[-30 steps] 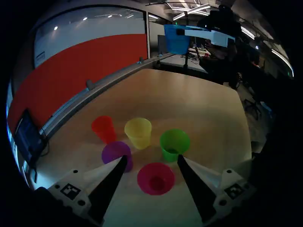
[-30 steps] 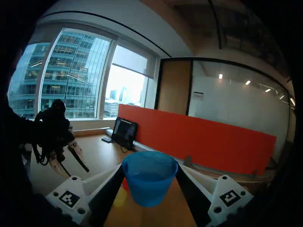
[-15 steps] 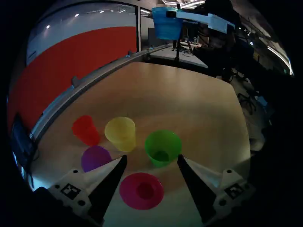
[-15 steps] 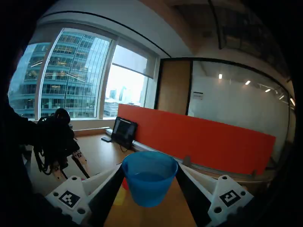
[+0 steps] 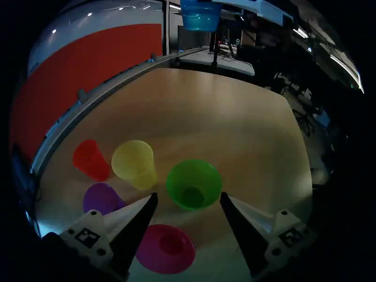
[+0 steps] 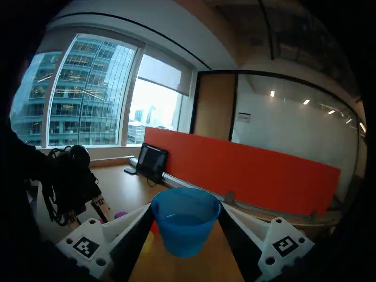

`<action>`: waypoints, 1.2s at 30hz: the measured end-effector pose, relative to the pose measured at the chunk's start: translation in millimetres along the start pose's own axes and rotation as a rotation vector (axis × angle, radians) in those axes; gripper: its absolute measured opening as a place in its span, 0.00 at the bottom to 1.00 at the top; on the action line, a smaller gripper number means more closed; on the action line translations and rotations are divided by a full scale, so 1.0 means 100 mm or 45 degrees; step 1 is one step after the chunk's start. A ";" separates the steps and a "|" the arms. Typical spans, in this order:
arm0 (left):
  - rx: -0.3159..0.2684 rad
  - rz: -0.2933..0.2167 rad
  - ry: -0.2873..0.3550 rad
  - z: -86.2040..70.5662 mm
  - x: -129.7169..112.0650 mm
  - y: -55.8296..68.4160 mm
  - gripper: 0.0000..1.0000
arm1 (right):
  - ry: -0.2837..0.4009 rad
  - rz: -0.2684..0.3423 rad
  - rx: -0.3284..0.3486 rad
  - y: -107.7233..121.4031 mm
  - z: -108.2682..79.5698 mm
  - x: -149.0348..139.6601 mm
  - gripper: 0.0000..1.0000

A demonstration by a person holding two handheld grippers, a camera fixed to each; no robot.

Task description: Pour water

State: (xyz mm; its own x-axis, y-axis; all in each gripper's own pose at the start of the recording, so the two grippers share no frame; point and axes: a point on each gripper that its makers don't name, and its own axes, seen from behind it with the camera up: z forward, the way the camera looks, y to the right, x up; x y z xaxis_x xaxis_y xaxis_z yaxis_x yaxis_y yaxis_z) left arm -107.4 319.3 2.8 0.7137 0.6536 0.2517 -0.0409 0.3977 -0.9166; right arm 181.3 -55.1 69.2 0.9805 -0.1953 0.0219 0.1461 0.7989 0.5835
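A blue cup (image 6: pixel 185 228) with water in it is held upright, high above the table, in my right gripper (image 6: pixel 185 235), both fingers pressed on its sides. In the left gripper view that blue cup (image 5: pixel 200 15) hangs at the top. My left gripper (image 5: pixel 188 211) is open and hovers low over a group of cups on the wooden table (image 5: pixel 225 122). A green cup (image 5: pixel 193 183) stands just ahead of its fingertips. A magenta cup (image 5: pixel 165 248) lies below, between the fingers. Yellow (image 5: pixel 134 162), red (image 5: pixel 90 159) and purple (image 5: pixel 100 198) cups stand to the left.
An orange partition (image 5: pixel 80 70) with a grey rail runs along the table's left edge. A dark tablet (image 6: pixel 151 162) stands by the partition. Large windows (image 6: pixel 84 94) lie beyond. More desks and dark equipment (image 5: pixel 282 56) stand past the table's far end.
My left gripper moved forward and rightward over the cups: the green cup now sits ahead of its fingertips and the magenta cup has slid under it. The blue cup stays held and level.
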 end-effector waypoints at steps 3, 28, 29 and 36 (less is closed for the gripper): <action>0.000 0.001 -0.012 0.06 -0.02 0.01 0.99 | -0.004 0.003 0.000 0.01 0.01 -0.01 0.93; 0.027 -0.015 -0.018 0.32 0.00 0.04 0.99 | -0.007 0.004 -0.014 0.07 -0.01 -0.05 0.93; 0.026 -0.016 -0.018 0.32 0.00 0.04 0.99 | -0.007 0.005 -0.015 0.07 -0.01 -0.05 0.93; 0.044 -0.019 -0.016 0.35 -0.01 0.03 0.86 | -0.008 0.006 -0.020 0.08 -0.02 -0.06 0.93</action>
State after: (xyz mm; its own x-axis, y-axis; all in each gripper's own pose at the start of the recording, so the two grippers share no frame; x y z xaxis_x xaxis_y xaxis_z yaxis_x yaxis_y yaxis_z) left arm -132.3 342.6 10.7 0.7053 0.6557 0.2693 -0.0547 0.4291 -0.9016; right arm 176.8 -46.3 72.4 0.9804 -0.1949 0.0295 0.1436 0.8085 0.5707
